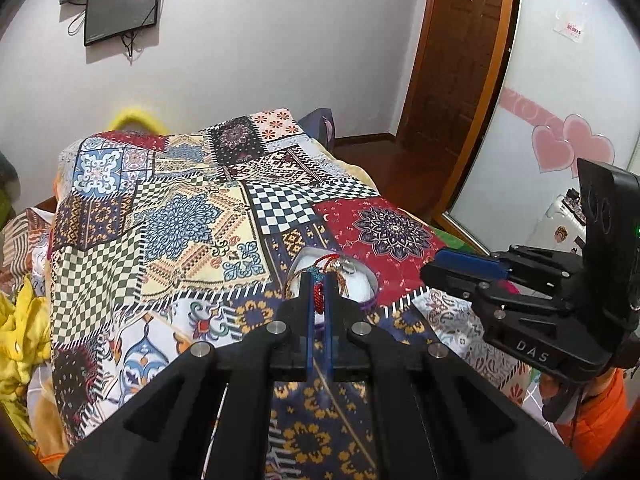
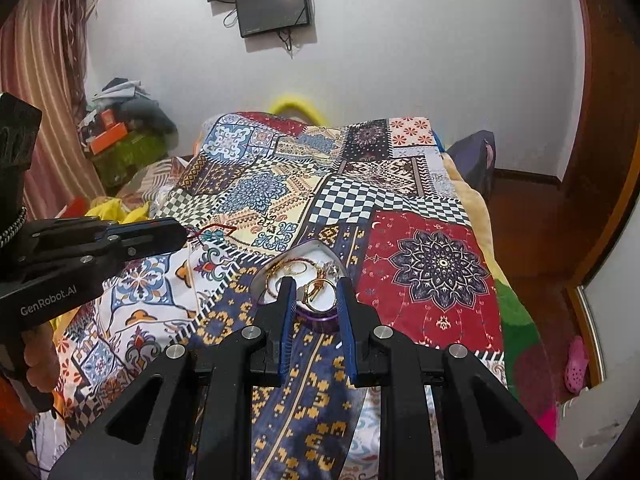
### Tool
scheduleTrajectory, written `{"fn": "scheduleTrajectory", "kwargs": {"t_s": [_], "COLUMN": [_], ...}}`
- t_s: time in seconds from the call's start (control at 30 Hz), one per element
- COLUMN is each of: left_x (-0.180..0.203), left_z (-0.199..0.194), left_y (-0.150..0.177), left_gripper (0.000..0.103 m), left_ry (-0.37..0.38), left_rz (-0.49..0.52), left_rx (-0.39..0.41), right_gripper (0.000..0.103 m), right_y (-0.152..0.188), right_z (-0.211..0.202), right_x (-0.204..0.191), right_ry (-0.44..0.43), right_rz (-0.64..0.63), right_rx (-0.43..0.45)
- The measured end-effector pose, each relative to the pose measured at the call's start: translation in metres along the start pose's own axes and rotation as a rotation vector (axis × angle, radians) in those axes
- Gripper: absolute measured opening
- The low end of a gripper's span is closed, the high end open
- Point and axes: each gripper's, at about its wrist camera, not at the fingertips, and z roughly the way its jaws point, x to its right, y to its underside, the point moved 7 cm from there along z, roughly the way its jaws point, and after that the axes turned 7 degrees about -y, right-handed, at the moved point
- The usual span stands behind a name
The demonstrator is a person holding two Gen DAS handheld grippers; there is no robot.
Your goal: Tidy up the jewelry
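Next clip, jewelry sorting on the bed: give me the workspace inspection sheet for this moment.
Surface: patchwork bedspread, wrinkled.
Job's things: heart-shaped tin holds rings and bracelets, among them a gold ring; a red cord bracelet is in the left gripper.
Clutter: yellow cloth at the bed's left edge; boxes and clothes piled in the corner.
Grippers: left gripper shut on the red cord bracelet; right gripper open over the tin.
Cables: loose wires under two wall screens.
Surroundings: wooden door, curtain.
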Motion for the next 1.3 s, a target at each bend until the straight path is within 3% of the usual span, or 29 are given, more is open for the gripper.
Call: {"fn": "scheduleTrajectory", "kwargs": {"t_s": [0.8, 1.3], "left_x": [0.002, 0.005], "left_z": [0.089, 0.101], "left_y": [0.004, 0.007], "left_gripper": [0.002, 0.003], "left_ry": [0.085, 0.107], "left_rz": [-0.037, -0.037], "left_rx": [-0.142, -0.178], "right_gripper": [0.018, 0.019], "right_y": [0.005, 0.011], "right_z": [0.061, 0.075], "right_x": [0.019, 0.02], "right_ry": [-0.052, -0.047], "right_rz": [0.018, -0.005], "right_rx": [-0.115, -0.179]}}
